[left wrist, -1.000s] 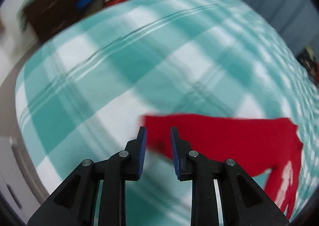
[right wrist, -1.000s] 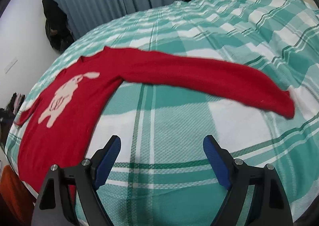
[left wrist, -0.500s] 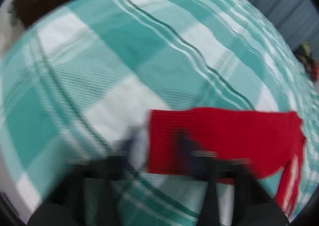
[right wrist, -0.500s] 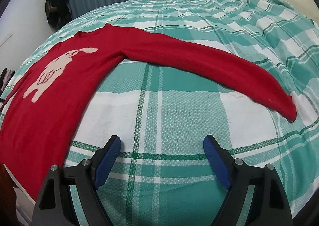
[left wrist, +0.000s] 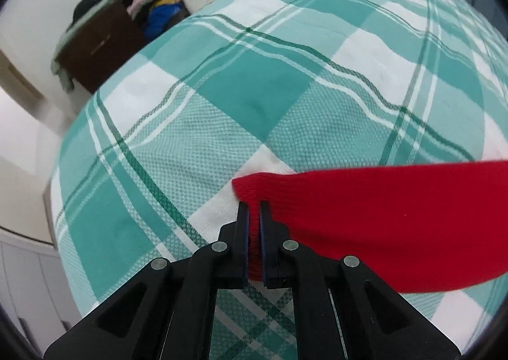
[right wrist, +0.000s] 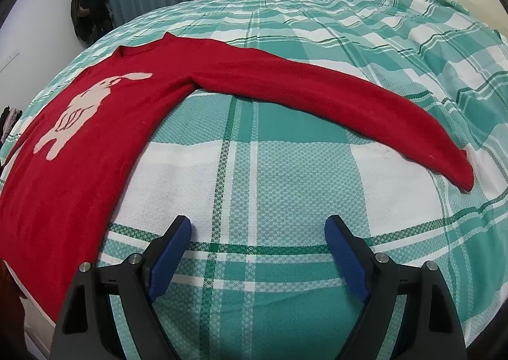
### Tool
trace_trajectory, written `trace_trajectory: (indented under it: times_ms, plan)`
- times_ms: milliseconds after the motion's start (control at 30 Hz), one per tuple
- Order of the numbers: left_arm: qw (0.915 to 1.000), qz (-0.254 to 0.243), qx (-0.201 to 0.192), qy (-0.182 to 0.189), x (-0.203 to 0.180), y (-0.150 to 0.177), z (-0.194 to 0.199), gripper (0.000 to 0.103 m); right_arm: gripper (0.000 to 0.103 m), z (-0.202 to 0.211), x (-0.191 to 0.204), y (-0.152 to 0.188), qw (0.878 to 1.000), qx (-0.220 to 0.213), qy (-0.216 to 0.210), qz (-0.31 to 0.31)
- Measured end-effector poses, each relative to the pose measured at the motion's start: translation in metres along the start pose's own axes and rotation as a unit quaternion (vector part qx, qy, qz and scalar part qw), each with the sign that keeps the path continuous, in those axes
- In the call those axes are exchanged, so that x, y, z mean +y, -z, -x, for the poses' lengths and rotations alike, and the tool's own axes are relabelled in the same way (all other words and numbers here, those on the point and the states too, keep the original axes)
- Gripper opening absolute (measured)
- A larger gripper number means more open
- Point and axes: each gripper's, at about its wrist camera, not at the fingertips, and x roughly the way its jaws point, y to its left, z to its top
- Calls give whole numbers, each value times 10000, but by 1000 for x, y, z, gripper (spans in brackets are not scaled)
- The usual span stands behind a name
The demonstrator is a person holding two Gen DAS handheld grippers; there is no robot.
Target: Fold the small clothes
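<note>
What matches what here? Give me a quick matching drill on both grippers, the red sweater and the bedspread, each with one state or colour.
1. left gripper
2. right gripper
3. red sweater
4. bedspread

A. teal and white plaid
B. open, holding nothing
C. shut on a sleeve cuff
D. lies flat, pale animal on its front

Pairs: 1-C, 2-B, 3-D, 4-A

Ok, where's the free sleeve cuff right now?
In the right wrist view the cuff lies flat on the checked bedspread at the right, ahead of the open right gripper and apart from it. The sweater body lies to the left.
</note>
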Motion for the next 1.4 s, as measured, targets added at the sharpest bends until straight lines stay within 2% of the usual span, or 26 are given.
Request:
trace_trajectory:
  times_ms: [33,67,100,133,167,233,333,400,467,567,667,733,800,900,967,1033,1100,1233,1300,1400]
  plan:
    - [10000,-26,-11,-16,-1,0,1,7,86,0,0,0,10000,3,0,-4]
    - [10000,-31,-29,-41,0,0,3,18,87,0,-1,0,10000,7,4,-6]
    - [10000,-22,-46,-84,2,0,7,38,89,0,-1,0,10000,12,13,-8]
    - [9999,8,-71,-109,5,1,15,49,90,-1,-1,-1,10000,21,23,-20]
    - [9998,43,-167,-73,7,4,25,65,92,-1,-2,-1,10000,35,34,-36]
    - [9985,74,-538,116,15,19,52,68,96,-2,-2,0,9999,54,76,-46]
    - [9943,-203,-933,477,9,43,95,70,96,4,-2,0,9998,3,165,-79]
    - [9883,-519,-1199,788,-6,66,124,75,96,15,3,-2,9994,-100,328,5]
    - [9786,-805,-1426,1245,-24,96,156,81,96,36,17,-2,9992,-309,232,67]
    - [9620,-1244,-1520,1899,-57,143,191,82,96,65,48,6,9975,-614,-347,33]
    - [9469,-1718,-1423,2317,-93,182,206,83,96,75,87,21,9947,-605,-737,384]
    - [9408,-2007,-1347,2375,-115,206,206,83,96,70,108,31,9923,-449,-887,739]
    - [9379,-2237,-1226,2351,-132,228,201,83,96,63,121,40,9898,-303,-864,1093]
    - [9382,-2572,-1025,2079,-139,249,180,83,96,46,124,55,9881,107,-664,1385]
    - [9363,-2646,-1136,2008,-133,258,181,89,96,45,117,60,9892,156,-663,1294]
    - [9378,-2630,-1098,1983,-127,255,183,90,96,49,109,64,9910,155,-584,1192]
    - [9421,-2434,-1095,2030,-117,249,186,90,96,49,98,68,9931,210,-537,1021]
    - [9506,-1646,-1443,2201,-91,236,192,92,96,57,68,66,9984,48,-398,404]
    - [9569,-1291,-1564,2078,-85,227,187,98,96,61,53,63,9996,-138,-225,89]
    - [9656,-1003,-1479,1891,-90,211,169,98,96,62,34,56,9989,-323,-70,-336]
